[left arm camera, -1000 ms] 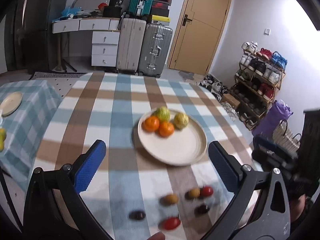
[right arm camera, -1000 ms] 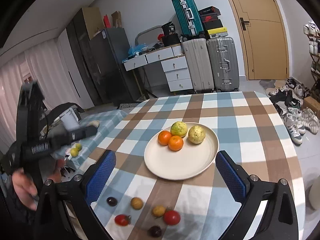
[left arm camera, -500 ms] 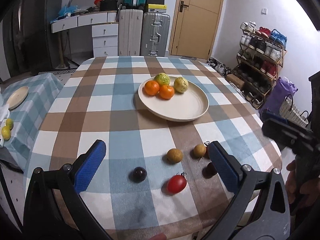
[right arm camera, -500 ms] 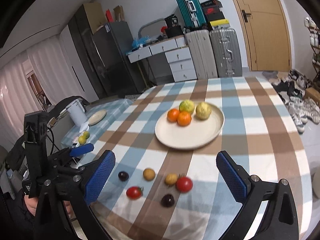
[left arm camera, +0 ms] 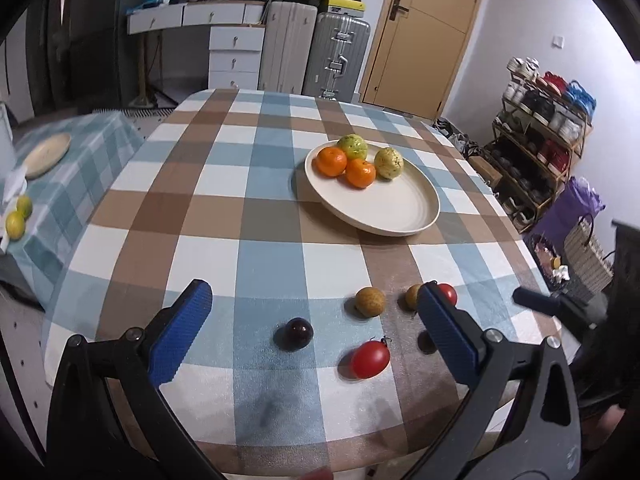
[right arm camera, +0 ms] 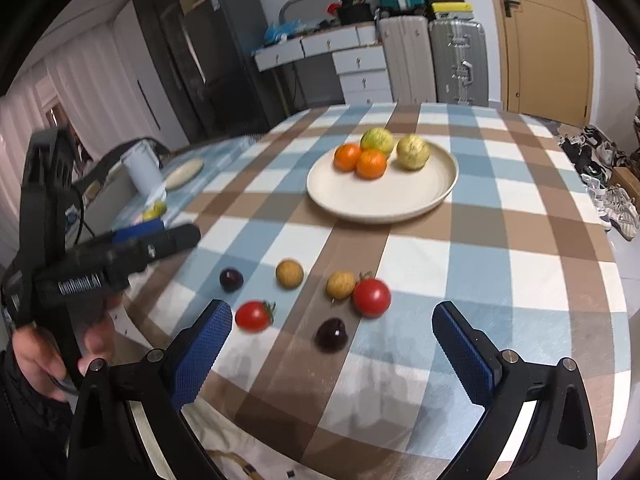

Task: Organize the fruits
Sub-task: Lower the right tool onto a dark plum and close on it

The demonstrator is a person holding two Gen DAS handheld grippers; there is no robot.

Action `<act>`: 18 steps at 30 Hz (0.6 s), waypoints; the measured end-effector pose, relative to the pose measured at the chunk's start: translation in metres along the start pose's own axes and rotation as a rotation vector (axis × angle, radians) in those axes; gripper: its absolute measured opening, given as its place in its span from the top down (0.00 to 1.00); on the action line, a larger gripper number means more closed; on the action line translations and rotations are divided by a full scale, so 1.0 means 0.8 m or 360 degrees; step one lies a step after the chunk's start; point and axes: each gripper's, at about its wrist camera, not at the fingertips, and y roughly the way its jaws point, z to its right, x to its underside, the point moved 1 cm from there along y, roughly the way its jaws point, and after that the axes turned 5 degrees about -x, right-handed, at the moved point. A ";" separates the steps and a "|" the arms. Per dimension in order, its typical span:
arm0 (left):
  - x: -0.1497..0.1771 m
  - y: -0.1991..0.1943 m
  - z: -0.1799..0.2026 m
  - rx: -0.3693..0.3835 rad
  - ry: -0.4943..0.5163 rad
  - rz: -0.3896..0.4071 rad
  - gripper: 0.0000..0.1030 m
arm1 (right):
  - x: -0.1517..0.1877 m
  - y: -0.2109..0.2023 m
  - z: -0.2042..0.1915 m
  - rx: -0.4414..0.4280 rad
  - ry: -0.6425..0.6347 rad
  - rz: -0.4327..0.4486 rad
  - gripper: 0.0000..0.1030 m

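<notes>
We record the tablecloth (left arm camera: 260, 208) as woven cloth, matt, in a blue, brown and white check. On it the plate (left arm camera: 404, 208) looks like smooth cream ceramic with a soft sheen. Nearer than the plate, the tomato (left arm camera: 370, 359) has a glossy red skin, the dark plum (left arm camera: 299, 332) a slight shine. The left gripper (left arm camera: 316, 332) pads (left arm camera: 180, 336) look like ribbed blue rubber on matt black plastic. Beyond the table, the silver suitcase (left arm camera: 338, 60) looks like ridged metal, the door (left arm camera: 424, 28) like smooth wood.

Black claw (right arm camera: 332, 354) frames with ridged blue pads (right arm camera: 204, 350) (silver screws at the joints), bare-skinned hand (right arm camera: 48, 350)
</notes>
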 end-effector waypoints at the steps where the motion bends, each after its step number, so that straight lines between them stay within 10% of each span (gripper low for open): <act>1: -0.001 0.000 -0.001 0.0003 -0.0007 -0.0002 0.01 | 0.002 0.005 -0.001 -0.0003 -0.0006 -0.0029 0.00; 13: -0.005 -0.006 -0.011 0.0047 -0.0096 -0.0005 0.01 | 0.015 0.040 0.000 0.0027 -0.0015 -0.0191 0.01; 18: -0.005 -0.006 -0.014 0.0074 -0.0122 -0.0018 0.01 | 0.018 0.056 0.005 0.0036 0.0016 -0.0270 0.21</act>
